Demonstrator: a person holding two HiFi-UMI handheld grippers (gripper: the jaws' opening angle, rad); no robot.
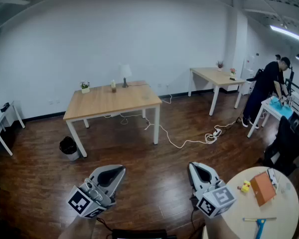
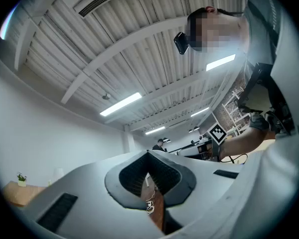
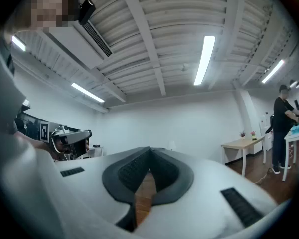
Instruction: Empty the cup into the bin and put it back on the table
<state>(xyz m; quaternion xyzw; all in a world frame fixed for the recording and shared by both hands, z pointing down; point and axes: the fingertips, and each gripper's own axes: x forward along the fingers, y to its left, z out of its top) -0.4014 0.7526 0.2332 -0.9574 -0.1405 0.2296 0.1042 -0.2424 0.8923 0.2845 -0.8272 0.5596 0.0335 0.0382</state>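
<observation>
Across the room stands a wooden table (image 1: 120, 101). On its far edge are a small potted plant (image 1: 84, 86), a small cup-like object (image 1: 113, 87) and a white lamp (image 1: 124, 75). A black bin (image 1: 69, 147) sits on the floor by the table's front left leg. My left gripper (image 1: 120, 169) (image 2: 148, 154) and right gripper (image 1: 193, 166) (image 3: 150, 149) are held low over the dark wood floor, far from the table. Both are shut, with nothing between the jaws. They point slightly upward toward the room.
A round pale table (image 1: 276, 222) at the lower right holds an orange notebook (image 1: 263, 188) and small items. A white cable (image 1: 189, 141) snakes over the floor. A second wooden table (image 1: 217, 76) stands at the back right, where a person (image 1: 266, 91) bends over a white desk. A black chair (image 1: 286, 144) is on the right.
</observation>
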